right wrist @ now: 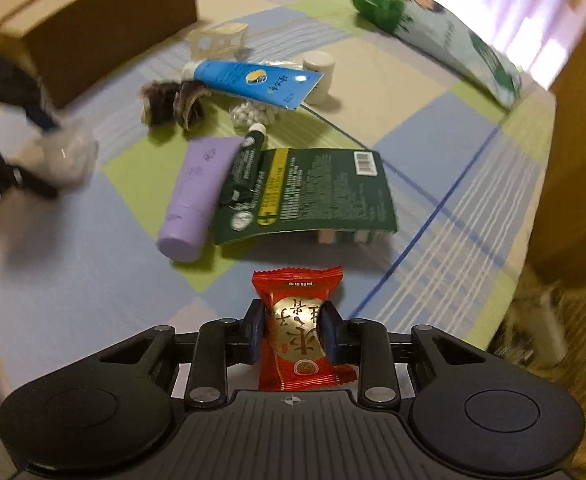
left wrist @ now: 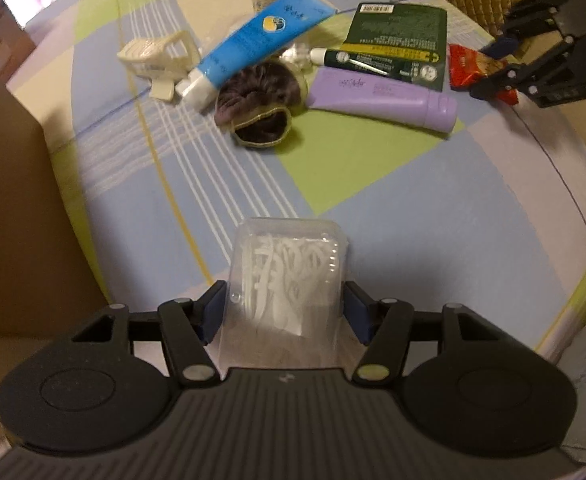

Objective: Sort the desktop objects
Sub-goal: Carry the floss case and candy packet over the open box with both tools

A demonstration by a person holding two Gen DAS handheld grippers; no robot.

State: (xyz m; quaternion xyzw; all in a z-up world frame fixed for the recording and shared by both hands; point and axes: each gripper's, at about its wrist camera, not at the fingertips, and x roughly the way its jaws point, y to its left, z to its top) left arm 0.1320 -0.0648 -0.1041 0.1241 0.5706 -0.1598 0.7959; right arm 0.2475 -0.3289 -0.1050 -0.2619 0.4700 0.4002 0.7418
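**Both grippers loaded: floss-pick box on the left, snack packet on the right**

The left gripper (left wrist: 285, 312) grasps a clear plastic box of floss picks (left wrist: 287, 276) by its two long sides, with the blue pads pressed against the walls near its lower half. The box looks light, thin-walled and smooth, so it may slip or buckle if squeezed hard; a hold low on the flat sides, as here, seems the safest.

The right gripper (right wrist: 293, 330) is clenched on a red snack packet (right wrist: 299, 328) across its middle, where the filling bulges. The wrapper is crinkly and slick, and its contents are probably soft or crumbly, so a gentle pinch across the padded centre suits it better than the flat crimped ends.

Left lying on the checked cloth (left wrist: 393, 208) are a blue tube (left wrist: 253, 36), a purple tube (left wrist: 381, 98), a green card pack (left wrist: 397, 40), a dark hair scrunchie (left wrist: 257, 96) and a cream hair clip (left wrist: 159, 58). A cardboard box (right wrist: 93, 28) stands near the edge, likely the place for sorting.
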